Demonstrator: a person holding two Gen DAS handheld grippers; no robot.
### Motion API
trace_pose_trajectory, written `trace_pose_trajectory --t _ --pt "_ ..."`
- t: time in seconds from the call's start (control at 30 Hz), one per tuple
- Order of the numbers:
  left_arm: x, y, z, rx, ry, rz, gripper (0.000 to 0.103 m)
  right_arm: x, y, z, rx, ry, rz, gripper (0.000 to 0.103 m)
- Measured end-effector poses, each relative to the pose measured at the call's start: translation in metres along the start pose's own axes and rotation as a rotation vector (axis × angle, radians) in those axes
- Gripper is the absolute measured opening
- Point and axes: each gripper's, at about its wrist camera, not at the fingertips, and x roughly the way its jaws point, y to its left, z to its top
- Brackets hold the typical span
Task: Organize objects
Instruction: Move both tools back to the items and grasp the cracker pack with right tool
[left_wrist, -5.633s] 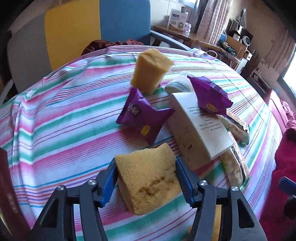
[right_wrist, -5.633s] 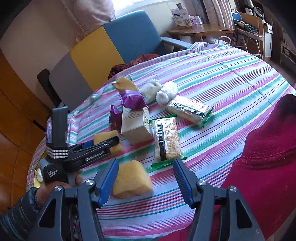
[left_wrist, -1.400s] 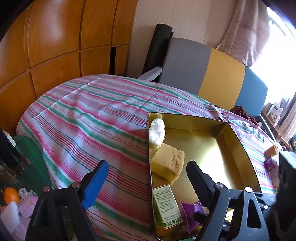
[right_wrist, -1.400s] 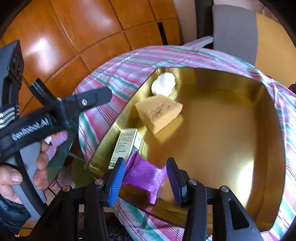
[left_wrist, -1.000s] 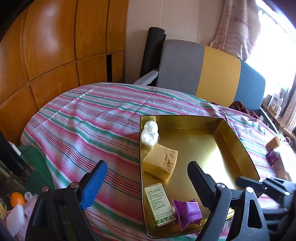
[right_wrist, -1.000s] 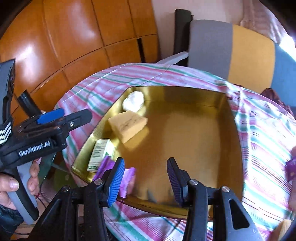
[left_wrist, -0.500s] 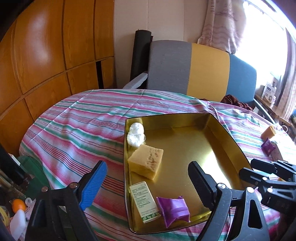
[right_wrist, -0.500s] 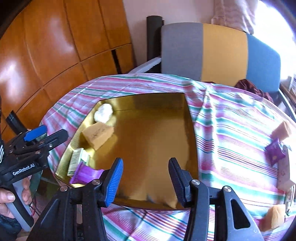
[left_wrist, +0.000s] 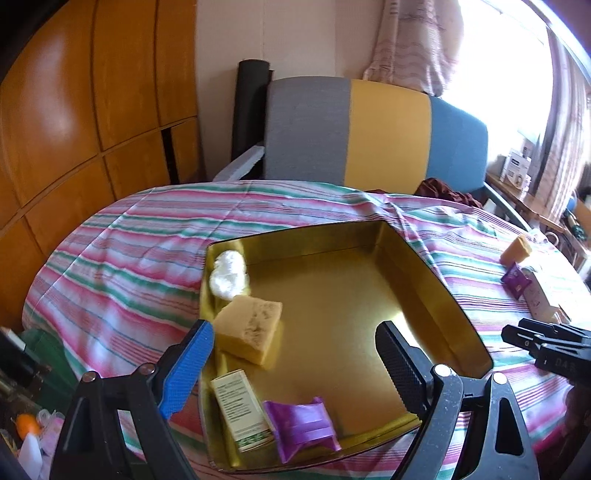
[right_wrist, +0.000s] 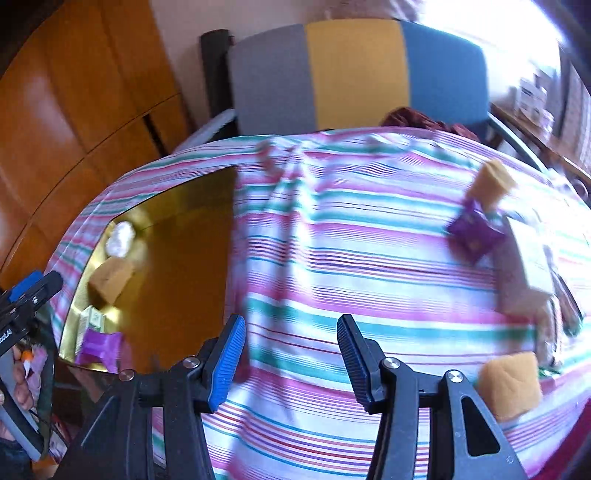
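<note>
A gold tray (left_wrist: 417, 266) lies on the striped tablecloth and holds a white ball (left_wrist: 227, 275), a yellow sponge (left_wrist: 249, 330), a small green-and-white box (left_wrist: 240, 415) and a purple packet (left_wrist: 301, 430). My left gripper (left_wrist: 293, 365) is open and empty above the tray's near edge. My right gripper (right_wrist: 290, 360) is open and empty over the bare cloth right of the tray (right_wrist: 177, 206). On the cloth to the right lie a purple packet (right_wrist: 474, 236), a yellow sponge (right_wrist: 493, 182), a white box (right_wrist: 526, 258) and another sponge (right_wrist: 511, 384).
A grey, yellow and blue chair (left_wrist: 369, 133) stands behind the table. Wooden wall panels (left_wrist: 85, 110) are at the left. A side table with boxes (left_wrist: 517, 170) is at the far right. Clutter sits on the floor at lower left (left_wrist: 26, 424).
The right gripper let go of the purple packet in the tray and swung right over the cloth. The left gripper stayed open, backing off slightly from the tray.
</note>
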Motion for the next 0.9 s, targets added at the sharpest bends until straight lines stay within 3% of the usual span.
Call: trace_pose_trajectory --t 0.53,0.7,0.9 --pt "0.008 -0.100 0.022 0.172 0.015 -0.191 0.091 -0.073 -0.186 0.004 0.331 0.034 -0.206 0.053" --pt "0.012 -0.134 0.023 0.218 0.034 -0.250 0.091 -0.068 -0.244 0.002 0.418 0.143 -0.257 0.053" --pt "0.017 -0.169 0.027 0.261 0.055 -0.314 0.092 -0.023 -0.252 0.010 0.348 0.331 -0.261 0.053"
